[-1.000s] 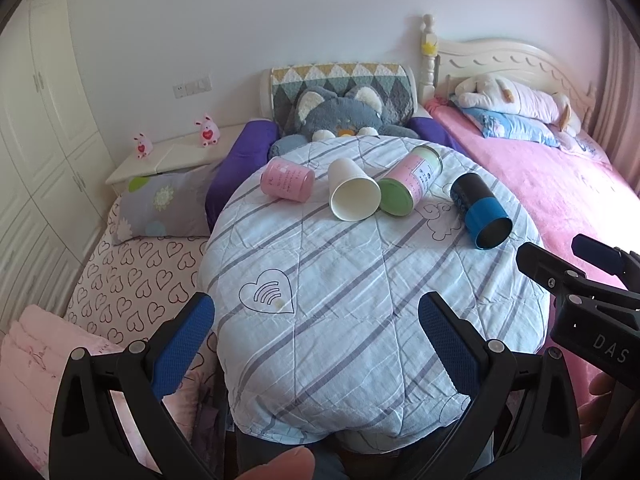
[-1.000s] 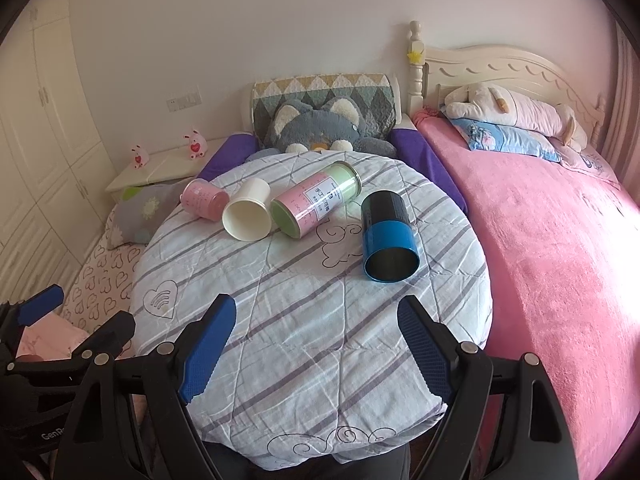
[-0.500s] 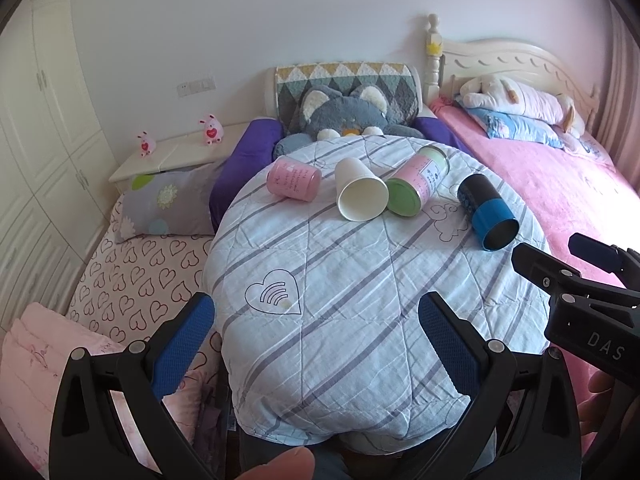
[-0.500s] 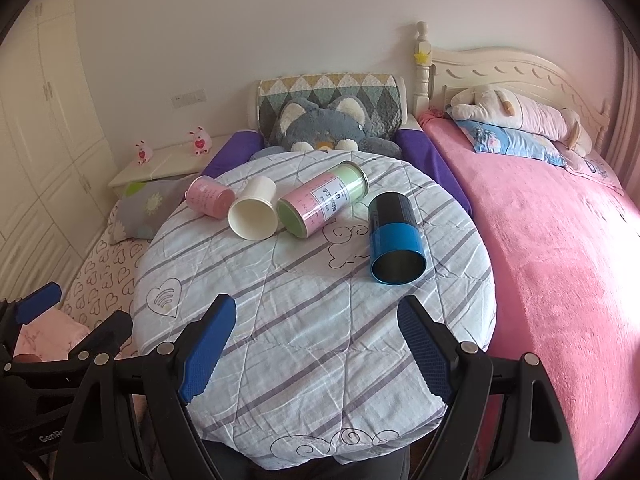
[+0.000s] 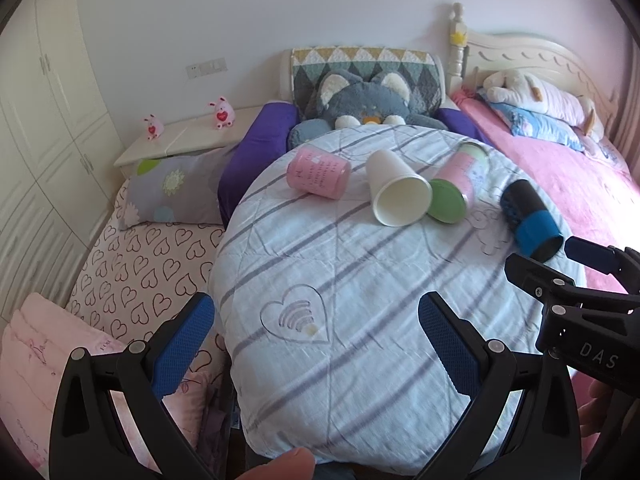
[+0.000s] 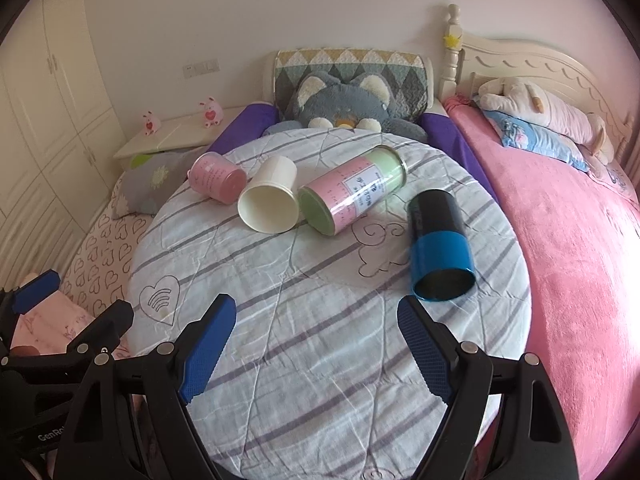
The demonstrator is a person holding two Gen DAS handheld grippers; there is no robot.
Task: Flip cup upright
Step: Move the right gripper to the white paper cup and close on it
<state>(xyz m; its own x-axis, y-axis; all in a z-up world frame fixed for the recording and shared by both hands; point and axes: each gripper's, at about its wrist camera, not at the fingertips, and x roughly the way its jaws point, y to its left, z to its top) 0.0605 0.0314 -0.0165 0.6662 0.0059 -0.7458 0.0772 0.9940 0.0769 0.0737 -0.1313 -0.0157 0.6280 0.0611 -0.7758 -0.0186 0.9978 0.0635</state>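
Note:
Several cups lie on their sides on a round table covered with a striped blue-white cloth (image 5: pixel 360 320) (image 6: pixel 320 360): a pink cup (image 5: pixel 318 174) (image 6: pixel 216 178), a white paper cup (image 5: pixel 396 194) (image 6: pixel 270 200), a pink-green canister (image 5: pixel 458 186) (image 6: pixel 354 196) and a black-blue cup (image 5: pixel 528 218) (image 6: pixel 438 240). My left gripper (image 5: pixel 316 344) is open and empty over the table's near left part. My right gripper (image 6: pixel 316 344) is open and empty over the near edge, short of the black-blue cup; it also shows in the left wrist view (image 5: pixel 560 276).
A grey plush cat (image 6: pixel 344 102) sits behind the table. A pink bed (image 6: pixel 580 240) with a plush dog lies to the right. A heart-print mattress (image 5: pixel 136 264) and a white nightstand (image 5: pixel 184 140) are to the left.
Both grippers have moved forward toward the table and cups, which look larger and lower in view. The jaws stay open. The cups have not moved.

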